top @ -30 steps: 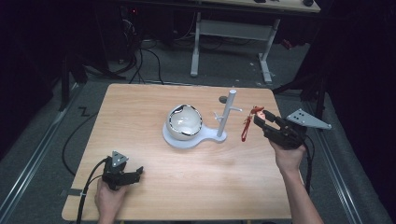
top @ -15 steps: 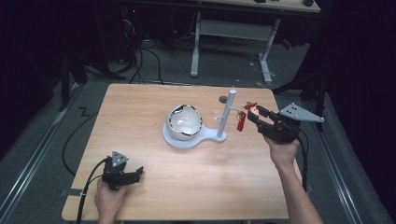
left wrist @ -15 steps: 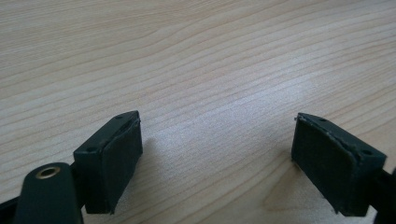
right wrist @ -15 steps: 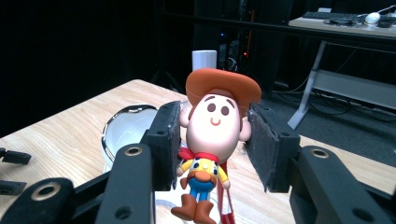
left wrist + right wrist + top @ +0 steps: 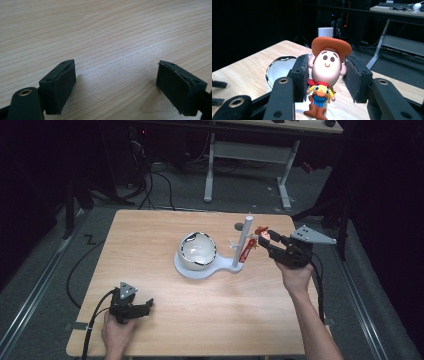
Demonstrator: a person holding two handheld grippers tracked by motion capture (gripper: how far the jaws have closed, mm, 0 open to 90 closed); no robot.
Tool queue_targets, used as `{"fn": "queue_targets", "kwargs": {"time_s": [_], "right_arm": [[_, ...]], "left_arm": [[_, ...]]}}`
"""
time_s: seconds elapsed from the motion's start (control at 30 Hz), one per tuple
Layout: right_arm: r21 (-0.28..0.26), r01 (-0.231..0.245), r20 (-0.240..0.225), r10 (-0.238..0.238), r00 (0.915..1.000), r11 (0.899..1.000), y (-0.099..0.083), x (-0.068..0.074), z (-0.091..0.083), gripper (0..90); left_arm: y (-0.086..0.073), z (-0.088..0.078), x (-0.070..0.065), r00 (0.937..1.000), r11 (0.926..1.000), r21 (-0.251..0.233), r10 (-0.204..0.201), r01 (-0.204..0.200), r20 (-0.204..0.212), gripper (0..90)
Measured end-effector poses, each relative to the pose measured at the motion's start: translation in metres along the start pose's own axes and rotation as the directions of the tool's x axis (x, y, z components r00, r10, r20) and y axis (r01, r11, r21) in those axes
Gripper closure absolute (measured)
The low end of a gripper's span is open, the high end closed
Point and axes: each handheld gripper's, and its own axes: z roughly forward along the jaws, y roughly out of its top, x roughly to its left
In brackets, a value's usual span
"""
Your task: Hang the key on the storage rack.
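Note:
A small cowboy figure [image 5: 327,62] with an orange hat, a big round head and a red-and-yellow body hangs between the pads of my right gripper [image 5: 325,75], which is shut on its head. In the high view the right gripper [image 5: 263,239] holds the figure [image 5: 248,249] in the air just right of the white post [image 5: 242,242]. The post rises from a white stand [image 5: 190,270] that also carries a shiny round bowl [image 5: 197,251]. My left gripper [image 5: 145,307] rests on the table near the front left. Its jaws are open over bare wood [image 5: 116,85].
The wooden table [image 5: 150,235] has bare surface left and front of the stand. Cables trail off its left edge. Beyond the far edge stands a white desk frame [image 5: 247,155] on a dark floor.
My right gripper has carried the cowboy figure leftward, closer to the white post, and a little higher. The left gripper has stayed where it was.

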Motion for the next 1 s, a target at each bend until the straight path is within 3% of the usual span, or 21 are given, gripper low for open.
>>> {"fn": "queue_targets", "kwargs": {"time_s": [0.3,1.0], "right_arm": [[0.021,-0.022,0.038,0.022,0.9990,1.000,-0.002,-0.011,0.005,56.5],[0.042,-0.054,0.054,0.052,0.9972,0.998,-0.011,-0.019,0.011,56.5]], "left_arm": [[0.000,0.000,0.000,1.0000,1.0000,-0.001,-0.001,0.001,0.000,16.8],[0.000,0.000,0.001,1.0000,1.0000,-0.001,-0.001,0.001,0.002,16.8]]}}
